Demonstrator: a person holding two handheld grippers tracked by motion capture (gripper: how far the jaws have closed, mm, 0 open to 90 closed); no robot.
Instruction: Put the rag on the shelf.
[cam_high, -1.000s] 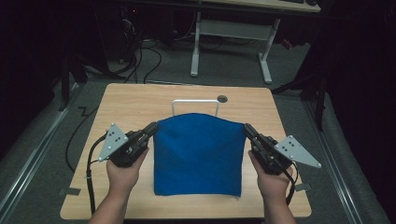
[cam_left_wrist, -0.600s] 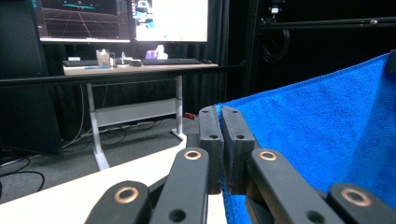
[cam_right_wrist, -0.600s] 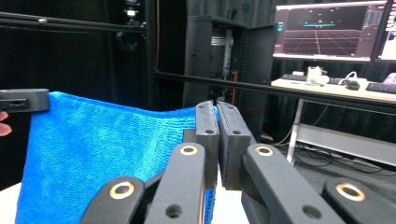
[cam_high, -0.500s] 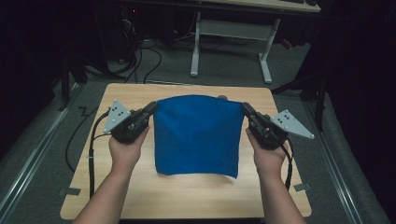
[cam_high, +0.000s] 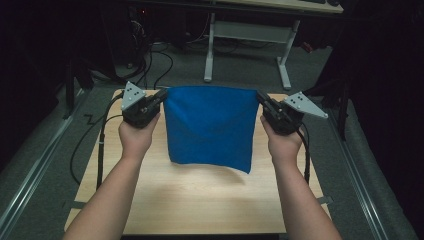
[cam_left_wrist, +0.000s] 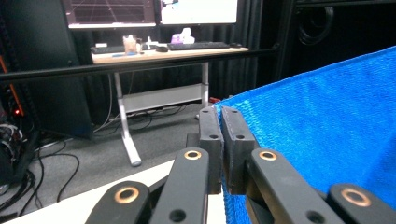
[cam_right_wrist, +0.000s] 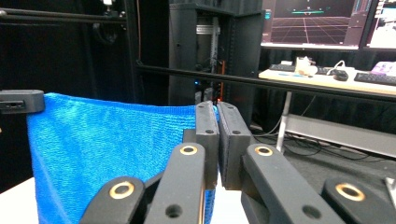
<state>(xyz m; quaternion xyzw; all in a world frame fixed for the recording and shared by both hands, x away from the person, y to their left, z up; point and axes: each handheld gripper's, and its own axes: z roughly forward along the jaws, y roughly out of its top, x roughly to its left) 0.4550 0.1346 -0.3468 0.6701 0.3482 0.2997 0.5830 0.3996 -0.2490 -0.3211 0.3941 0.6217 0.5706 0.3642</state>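
Note:
A blue cloth hangs stretched between my two grippers above the far half of the wooden table. My left gripper is shut on the cloth's upper left corner, and its jaws pinch the blue fabric at the edge in the left gripper view, where that gripper shows close up. My right gripper is shut on the upper right corner. In the right gripper view the cloth spreads away to the left of my right gripper. The cloth's lower edge hangs free above the table top.
A white-legged desk stands beyond the table, with cables on the floor to the left. Monitors and a keyboard sit on a farther desk. Bare table top lies under and in front of the cloth.
Both grippers have risen and moved away from me with the cloth. The cloth has come off the table and now hangs between them.

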